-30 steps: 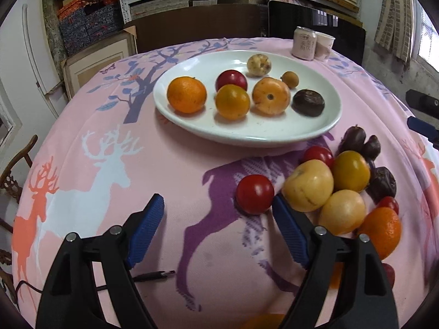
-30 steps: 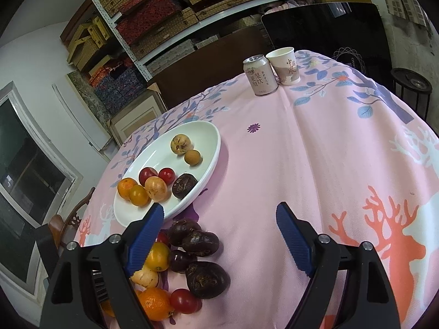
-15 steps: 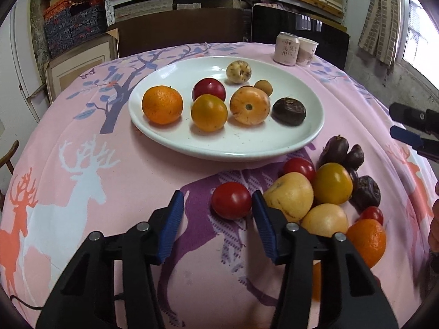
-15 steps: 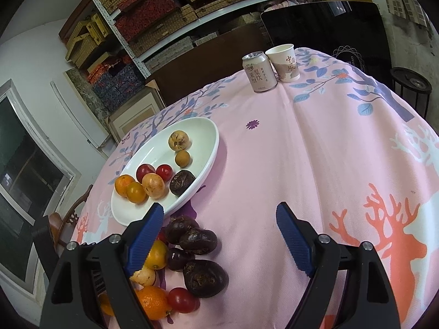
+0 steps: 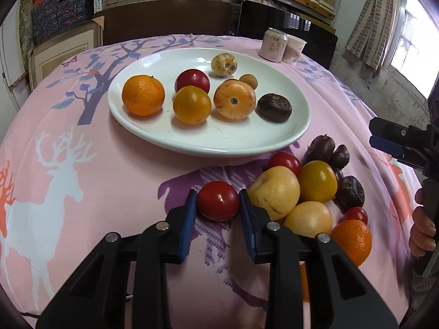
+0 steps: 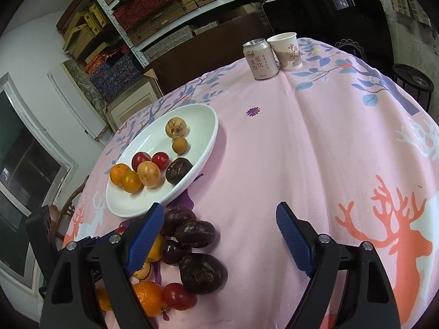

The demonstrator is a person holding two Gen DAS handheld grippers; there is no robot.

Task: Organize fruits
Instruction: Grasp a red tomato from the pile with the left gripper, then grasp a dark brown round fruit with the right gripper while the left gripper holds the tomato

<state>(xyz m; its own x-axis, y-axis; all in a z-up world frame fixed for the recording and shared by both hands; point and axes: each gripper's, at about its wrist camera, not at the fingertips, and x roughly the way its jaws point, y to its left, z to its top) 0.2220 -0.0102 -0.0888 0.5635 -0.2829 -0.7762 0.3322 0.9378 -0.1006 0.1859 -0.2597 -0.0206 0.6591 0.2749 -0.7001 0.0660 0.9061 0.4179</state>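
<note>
Seemingly the left tool (image 5: 218, 203) pinches the red tomato (image 5: 218, 200); right tool (image 6: 219, 242) gapes.

Round table under a pink tablecloth (image 6: 315, 150) printed with deer and trees. Metal shelves (image 6: 170, 8) behind it, stacked with woven boxes. White wall (image 6: 33, 54) at left with a dark window (image 6: 19, 159). Wooden chair (image 6: 63, 213) beside the table. Black panel (image 6: 329, 19) leaning behind the table. Second bright window (image 5: 411, 35) with a curtain (image 5: 376, 27) and concrete floor (image 5: 384, 87) below.
</note>
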